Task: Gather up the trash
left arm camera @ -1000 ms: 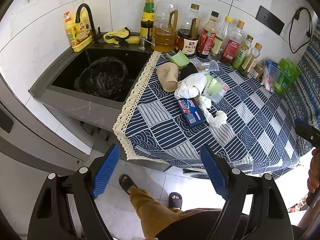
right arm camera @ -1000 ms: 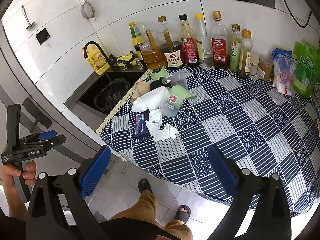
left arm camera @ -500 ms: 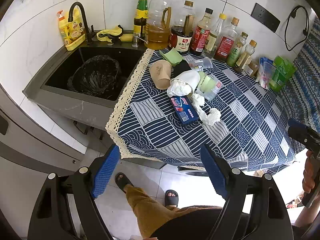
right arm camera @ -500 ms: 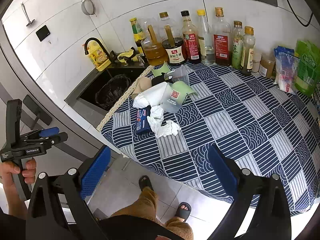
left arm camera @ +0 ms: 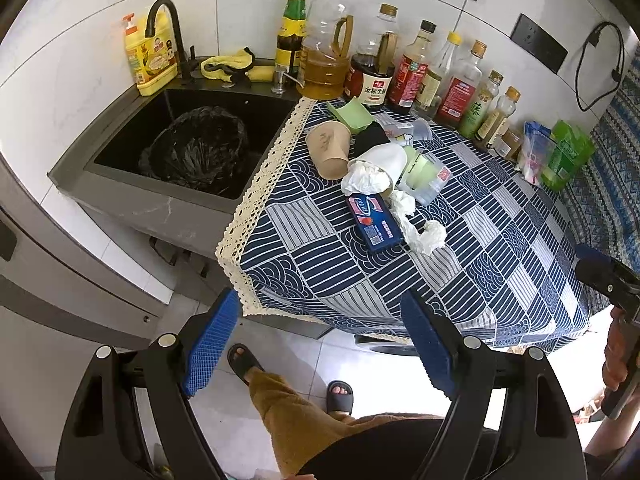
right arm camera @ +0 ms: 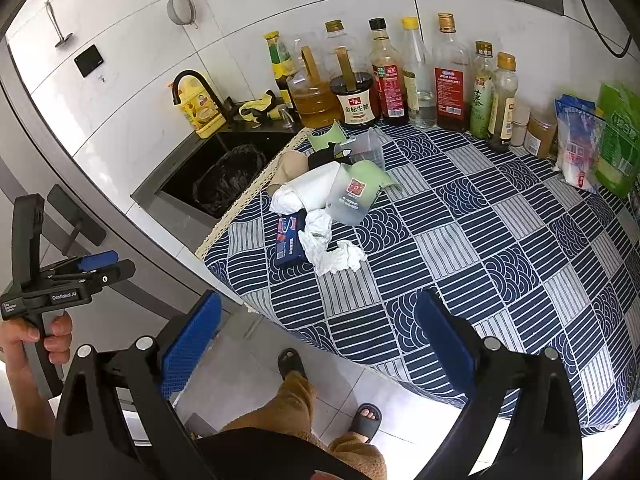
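Observation:
A pile of trash lies on the blue patterned tablecloth [left arm camera: 500, 248]: a brown paper cup [left arm camera: 330, 150], a white cup stuffed with tissue [left arm camera: 374, 170], a blue box [left arm camera: 374, 224], crumpled tissue [left arm camera: 424, 234], a clear plastic cup [left arm camera: 424, 176] and a green piece [left arm camera: 350, 114]. A bin lined with a black bag [left arm camera: 198, 146] stands in the sink. My left gripper [left arm camera: 320, 344] is open and empty, held in front of the table edge. My right gripper [right arm camera: 320, 348] is open and empty, also short of the table; the pile [right arm camera: 320, 208] lies ahead of it.
Bottles of oil and sauce [left arm camera: 368, 68] line the tiled wall behind the pile. Green and white packets [left arm camera: 560, 152] stand at the far right. A black tap [left arm camera: 164, 28] and yellow soap bottle [left arm camera: 150, 60] are by the sink [left arm camera: 120, 196]. My slippered feet [left arm camera: 340, 396] are below.
Both grippers have drifted a little closer to the table and lower; the trash pile sits slightly nearer in both views. Both stay open. Nothing on the table has moved.

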### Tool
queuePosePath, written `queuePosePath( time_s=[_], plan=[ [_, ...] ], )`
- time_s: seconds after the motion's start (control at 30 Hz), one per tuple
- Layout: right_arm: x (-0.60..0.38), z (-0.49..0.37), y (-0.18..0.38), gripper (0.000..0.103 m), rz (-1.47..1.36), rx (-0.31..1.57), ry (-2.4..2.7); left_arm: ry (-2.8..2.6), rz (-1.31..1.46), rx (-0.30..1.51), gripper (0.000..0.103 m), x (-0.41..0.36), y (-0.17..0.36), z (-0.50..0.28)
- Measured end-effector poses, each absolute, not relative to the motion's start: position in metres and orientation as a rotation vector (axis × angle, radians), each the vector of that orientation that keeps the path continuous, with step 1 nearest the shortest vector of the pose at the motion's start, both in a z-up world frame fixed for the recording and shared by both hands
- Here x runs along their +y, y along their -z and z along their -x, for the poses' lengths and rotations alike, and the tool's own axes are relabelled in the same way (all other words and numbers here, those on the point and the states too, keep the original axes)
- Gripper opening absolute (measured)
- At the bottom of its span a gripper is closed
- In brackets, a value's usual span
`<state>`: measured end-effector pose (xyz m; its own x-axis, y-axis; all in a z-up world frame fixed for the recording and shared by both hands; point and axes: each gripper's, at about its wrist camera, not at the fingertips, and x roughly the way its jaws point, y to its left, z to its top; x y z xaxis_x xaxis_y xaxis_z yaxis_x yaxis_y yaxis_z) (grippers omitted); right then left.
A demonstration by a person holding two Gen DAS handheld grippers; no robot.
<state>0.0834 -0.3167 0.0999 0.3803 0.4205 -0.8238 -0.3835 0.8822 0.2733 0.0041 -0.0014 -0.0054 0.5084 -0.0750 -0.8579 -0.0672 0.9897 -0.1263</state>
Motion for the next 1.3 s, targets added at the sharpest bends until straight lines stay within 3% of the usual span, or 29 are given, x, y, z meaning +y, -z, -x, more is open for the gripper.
queuePosePath(
  time_s=[0.77, 1.3],
  plan=[
    [-0.317, -0.097, -0.090, 0.097, -0.056, 1.116, -0.496, -0.005, 0.148, 1.060, 0.081, -0.001, 0.002, -0.007],
    [-0.301, -0.140, -0.054, 0.097, -0.199, 1.180, -0.440, 0.088, 0.078, 1.154, 0.081, 0.003, 0.025, -0.069]
  ],
)
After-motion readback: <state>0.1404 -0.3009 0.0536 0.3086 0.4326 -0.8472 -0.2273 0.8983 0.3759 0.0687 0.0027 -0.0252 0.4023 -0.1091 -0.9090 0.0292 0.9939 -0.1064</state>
